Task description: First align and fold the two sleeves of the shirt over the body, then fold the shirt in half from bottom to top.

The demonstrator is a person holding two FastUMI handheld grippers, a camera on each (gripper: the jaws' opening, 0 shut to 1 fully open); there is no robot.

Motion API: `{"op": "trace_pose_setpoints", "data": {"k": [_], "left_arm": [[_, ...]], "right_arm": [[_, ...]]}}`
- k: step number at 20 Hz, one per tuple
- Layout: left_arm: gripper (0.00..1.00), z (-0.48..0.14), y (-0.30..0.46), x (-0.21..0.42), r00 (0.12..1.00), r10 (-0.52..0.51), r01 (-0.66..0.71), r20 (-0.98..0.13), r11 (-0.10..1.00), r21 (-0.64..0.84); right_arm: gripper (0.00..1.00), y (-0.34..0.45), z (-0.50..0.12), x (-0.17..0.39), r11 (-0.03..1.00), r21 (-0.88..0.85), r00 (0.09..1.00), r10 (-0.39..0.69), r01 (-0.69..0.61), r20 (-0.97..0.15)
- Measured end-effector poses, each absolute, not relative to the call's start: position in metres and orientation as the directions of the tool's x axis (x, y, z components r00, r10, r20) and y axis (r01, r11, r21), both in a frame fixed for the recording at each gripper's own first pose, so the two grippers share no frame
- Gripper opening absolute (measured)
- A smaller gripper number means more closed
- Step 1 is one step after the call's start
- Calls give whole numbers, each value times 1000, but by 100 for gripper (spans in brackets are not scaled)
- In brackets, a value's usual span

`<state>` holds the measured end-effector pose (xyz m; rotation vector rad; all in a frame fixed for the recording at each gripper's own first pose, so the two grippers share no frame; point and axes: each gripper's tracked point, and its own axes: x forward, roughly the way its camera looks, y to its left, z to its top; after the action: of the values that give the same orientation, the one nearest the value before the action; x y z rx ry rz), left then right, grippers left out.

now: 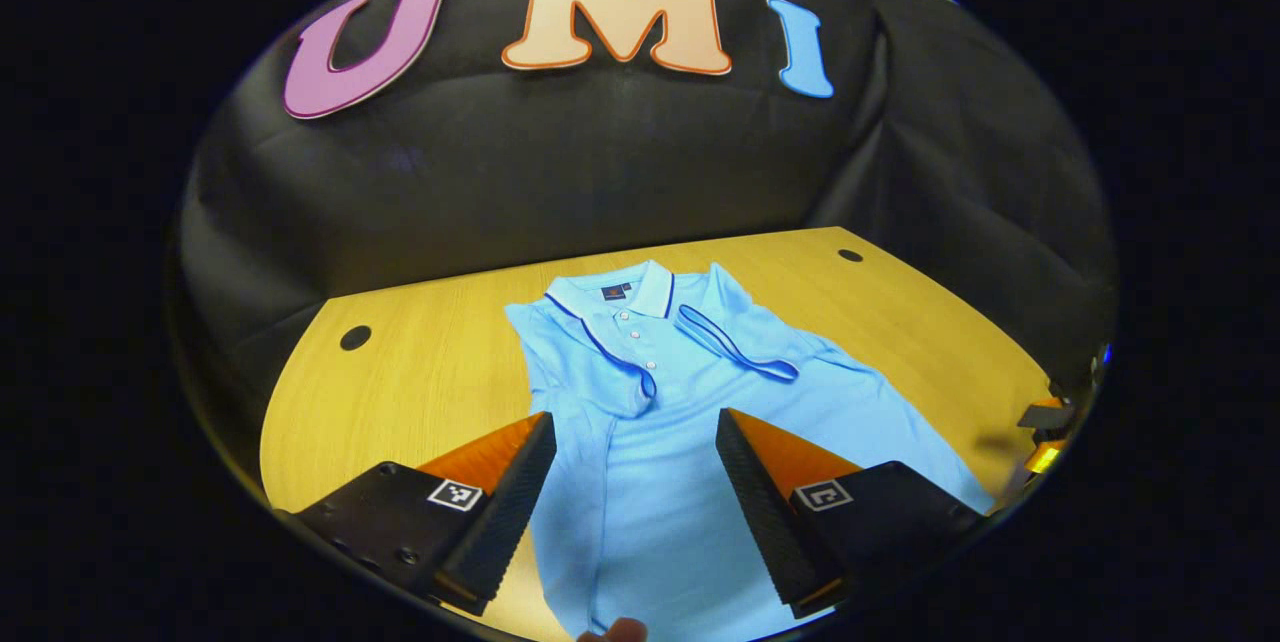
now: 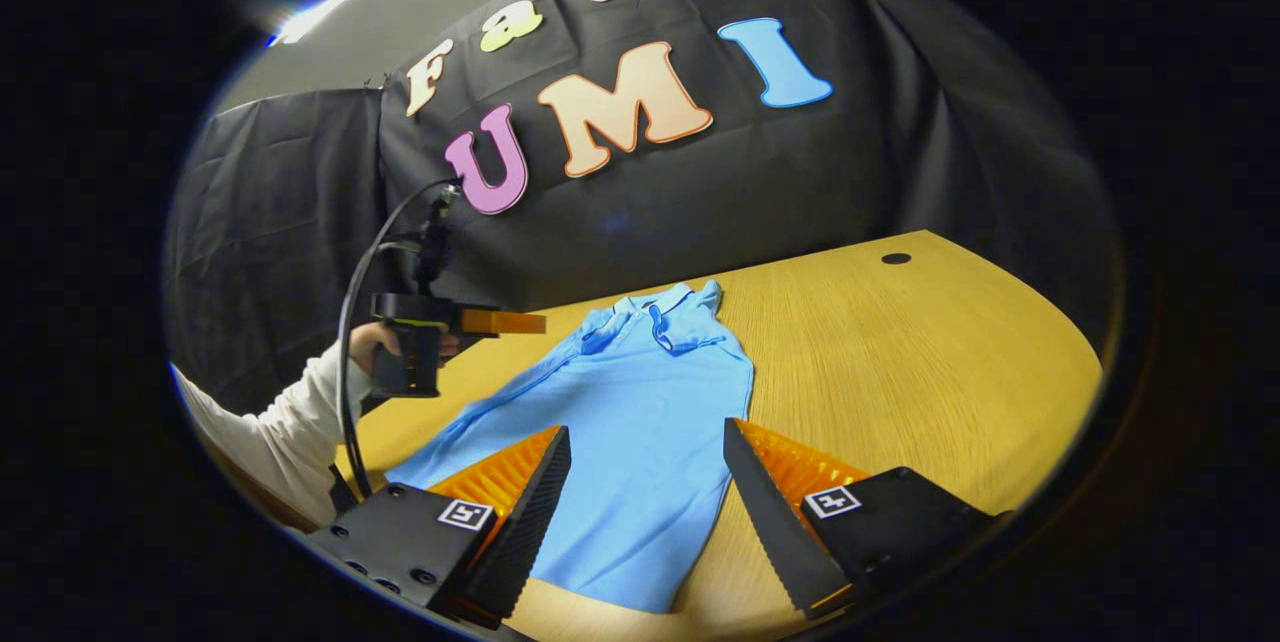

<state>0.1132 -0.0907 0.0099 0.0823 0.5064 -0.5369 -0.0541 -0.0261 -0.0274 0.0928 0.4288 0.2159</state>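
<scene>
A light blue polo shirt [image 1: 650, 482] lies flat on the wooden table [image 1: 420, 372], collar [image 1: 620, 294] toward the far wall. Both short sleeves lie folded over the chest, one [image 1: 590, 367] left of the buttons and the other [image 1: 745, 347] right of them, dark trim showing. My left gripper [image 1: 633, 416] hovers open above the shirt's middle, nothing between its fingers. My right gripper [image 2: 646, 427] is open too, above the shirt [image 2: 640, 382] near its lower right edge. In the right gripper view, a hand in a white sleeve holds the left gripper [image 2: 505, 323] over the shirt's left side.
Bare table top [image 2: 900, 372] stretches to the right of the shirt, with a small round hole [image 2: 896, 258] near the far corner. Another hole [image 1: 355, 337] sits left of the shirt. Black cloth walls close the back and sides. The right gripper [image 1: 1045, 427] shows at the table's right edge.
</scene>
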Motion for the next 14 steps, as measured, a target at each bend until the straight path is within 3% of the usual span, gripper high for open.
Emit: {"op": "trace_pose_setpoints", "data": {"k": [9, 14], "left_arm": [[97, -24, -28, -57, 725, -438, 458, -530, 883, -103], [96, -49, -24, -107, 706, -435, 422, -559, 892, -160]], "right_arm": [[97, -19, -77, -107, 957, 47, 798, 266, -288, -541], [97, -16, -91, -116, 947, 34, 778, 282, -319, -561]]}}
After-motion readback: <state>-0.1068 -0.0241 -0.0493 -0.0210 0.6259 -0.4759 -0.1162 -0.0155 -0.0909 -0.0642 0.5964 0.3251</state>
